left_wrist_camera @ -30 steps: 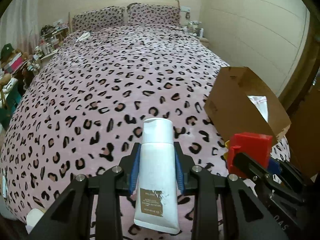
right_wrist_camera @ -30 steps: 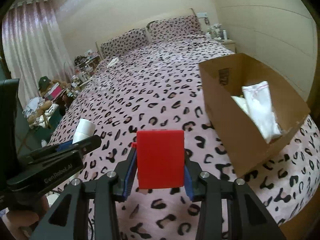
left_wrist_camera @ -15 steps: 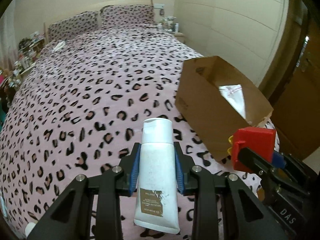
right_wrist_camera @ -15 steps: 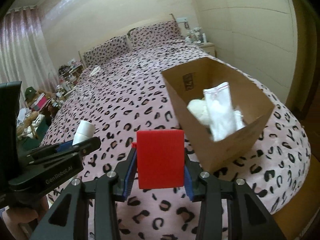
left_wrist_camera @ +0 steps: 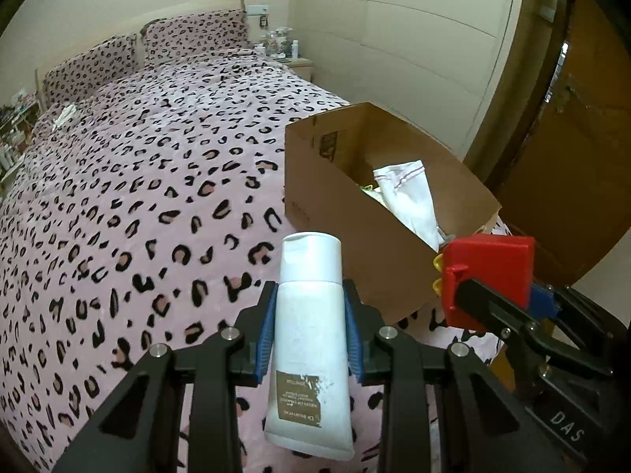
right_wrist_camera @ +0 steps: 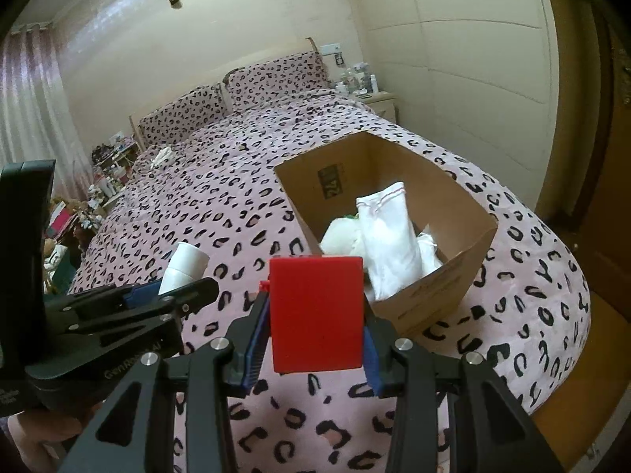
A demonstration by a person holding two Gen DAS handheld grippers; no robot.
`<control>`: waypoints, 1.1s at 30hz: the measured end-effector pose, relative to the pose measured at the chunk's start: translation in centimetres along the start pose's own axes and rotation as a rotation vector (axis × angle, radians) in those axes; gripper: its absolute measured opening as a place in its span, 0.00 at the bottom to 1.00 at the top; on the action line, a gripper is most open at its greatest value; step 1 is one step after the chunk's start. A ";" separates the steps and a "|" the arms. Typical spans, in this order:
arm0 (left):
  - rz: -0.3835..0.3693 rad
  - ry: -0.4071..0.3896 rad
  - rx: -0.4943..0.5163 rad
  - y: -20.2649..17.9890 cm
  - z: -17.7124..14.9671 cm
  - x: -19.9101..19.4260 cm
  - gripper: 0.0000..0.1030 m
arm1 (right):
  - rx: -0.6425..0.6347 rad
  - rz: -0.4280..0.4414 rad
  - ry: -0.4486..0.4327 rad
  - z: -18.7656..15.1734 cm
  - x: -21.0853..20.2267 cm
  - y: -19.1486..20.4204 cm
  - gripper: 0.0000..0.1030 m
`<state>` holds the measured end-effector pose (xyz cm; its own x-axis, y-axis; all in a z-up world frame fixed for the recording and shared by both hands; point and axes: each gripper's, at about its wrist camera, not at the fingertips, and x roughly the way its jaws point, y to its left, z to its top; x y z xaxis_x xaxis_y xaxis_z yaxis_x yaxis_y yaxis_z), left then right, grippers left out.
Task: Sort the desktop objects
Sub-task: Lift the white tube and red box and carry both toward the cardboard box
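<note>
Leopard-print bed (right_wrist_camera: 221, 205) fills my view, with a cardboard box (right_wrist_camera: 445, 287) near its foot already holding white bags (right_wrist_camera: 388, 244). My left claw (left_wrist_camera: 309, 327) grips a white tube (left_wrist_camera: 309, 339); my right claw (right_wrist_camera: 315, 339) grips a red block (right_wrist_camera: 315, 311). Both hover short of the box, so I judge these two drops remain.

The box (left_wrist_camera: 331, 213) wall hides the lower part of the white bag (left_wrist_camera: 410, 197) and whatever lies under it. The tube (left_wrist_camera: 309, 339) label's print is too small to read. Bottles on the nightstand (right_wrist_camera: 380, 99) are too small to identify.
</note>
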<state>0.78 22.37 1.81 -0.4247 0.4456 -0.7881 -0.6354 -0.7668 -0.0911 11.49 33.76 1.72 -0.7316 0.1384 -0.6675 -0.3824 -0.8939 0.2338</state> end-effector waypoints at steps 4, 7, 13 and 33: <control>-0.006 0.006 0.009 -0.1 0.5 0.7 0.31 | 0.005 -0.010 0.000 0.3 0.3 -0.4 0.40; -0.007 0.010 0.013 -0.1 0.8 1.1 0.31 | 0.010 -0.014 -0.001 0.5 0.5 -0.6 0.40; -0.015 0.018 0.023 -0.3 1.3 1.8 0.31 | 0.015 -0.017 -0.002 1.0 0.8 -0.9 0.40; -0.058 0.032 0.059 -2.0 3.1 3.1 0.31 | 0.051 -0.029 -0.031 1.9 0.5 -2.7 0.40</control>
<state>-1.23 26.72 1.48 -0.3659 0.4731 -0.8014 -0.6957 -0.7110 -0.1021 11.02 37.03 2.12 -0.7366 0.1783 -0.6524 -0.4320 -0.8663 0.2510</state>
